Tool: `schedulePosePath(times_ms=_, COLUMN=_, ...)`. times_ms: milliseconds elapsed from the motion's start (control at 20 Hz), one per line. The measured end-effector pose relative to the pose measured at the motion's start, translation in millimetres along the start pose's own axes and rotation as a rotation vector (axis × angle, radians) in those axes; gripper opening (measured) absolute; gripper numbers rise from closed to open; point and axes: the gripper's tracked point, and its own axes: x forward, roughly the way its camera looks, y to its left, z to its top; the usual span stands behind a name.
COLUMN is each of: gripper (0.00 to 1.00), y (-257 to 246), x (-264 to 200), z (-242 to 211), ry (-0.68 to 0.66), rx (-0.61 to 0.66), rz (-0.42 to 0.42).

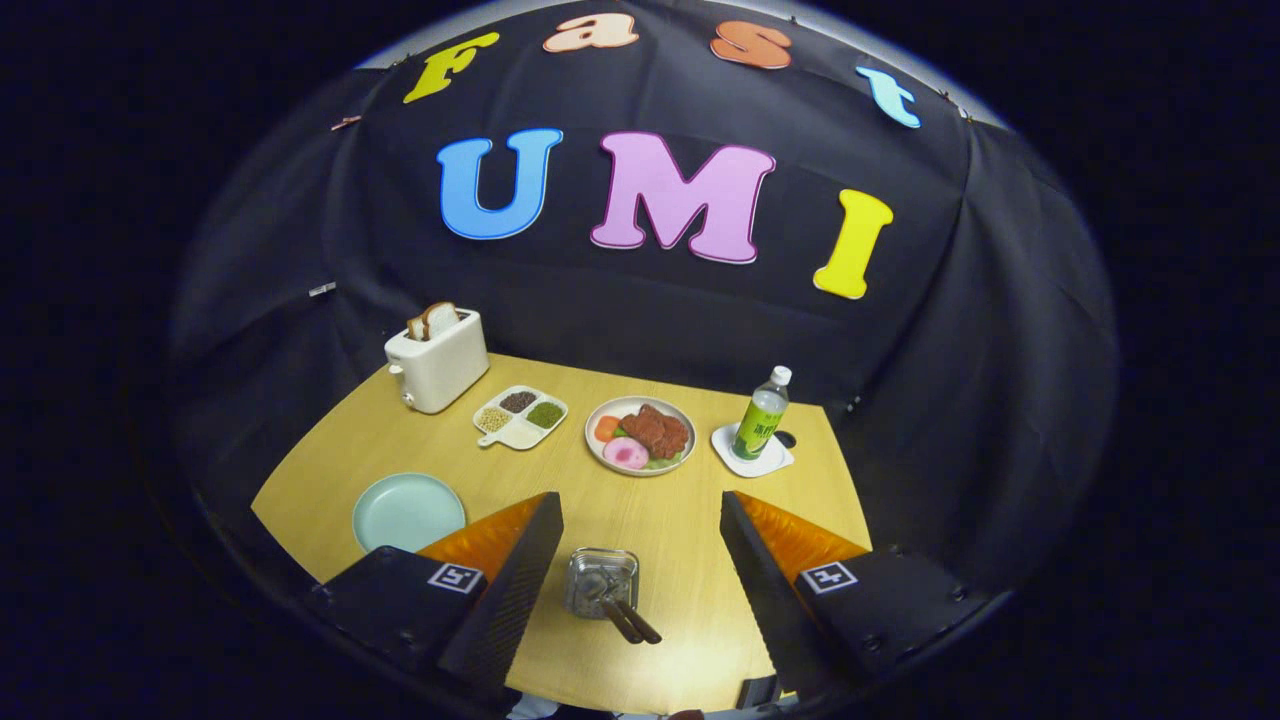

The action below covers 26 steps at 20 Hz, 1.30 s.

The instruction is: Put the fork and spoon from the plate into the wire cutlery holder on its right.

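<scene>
The gripper [640,520] hung with fingers spread wide, holding nothing. Between them sat the square wire cutlery holder [601,581] on the wooden table [650,390], two dark handles [630,620] leaning out. The round pale-green plate [408,511] lay bare beside it.

Black cloth wall [640,310] draped across upper frame, creased at corners. Light wooden table [640,510] in lower centre, glare patch near bottom edge.
</scene>
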Motion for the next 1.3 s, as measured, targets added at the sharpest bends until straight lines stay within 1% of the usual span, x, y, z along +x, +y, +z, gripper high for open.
schedulePosePath(times_ms=200, gripper=0.98, y=-7.9, x=-6.3, z=7.2, ry=-0.111, rx=-0.024, rz=0.001)
schedulePosePath(times_ms=350, gripper=0.98, y=-10.5, x=-10.5, z=0.6, ry=-0.145, rx=-0.028, rz=0.026)
schedulePosePath(times_ms=800, gripper=0.99, y=-14.3, x=-3.7, z=0.6, ry=-0.167, rx=0.010, rz=0.092)
schedulePosePath(times_ms=1150, gripper=0.98, y=-9.6, x=2.7, z=-20.0, ry=-0.132, rx=-0.025, rz=0.120)
schedulePosePath(times_ms=1300, gripper=0.98, y=-2.1, x=4.0, z=-17.2, ry=-0.139, rx=-0.040, rz=0.144)
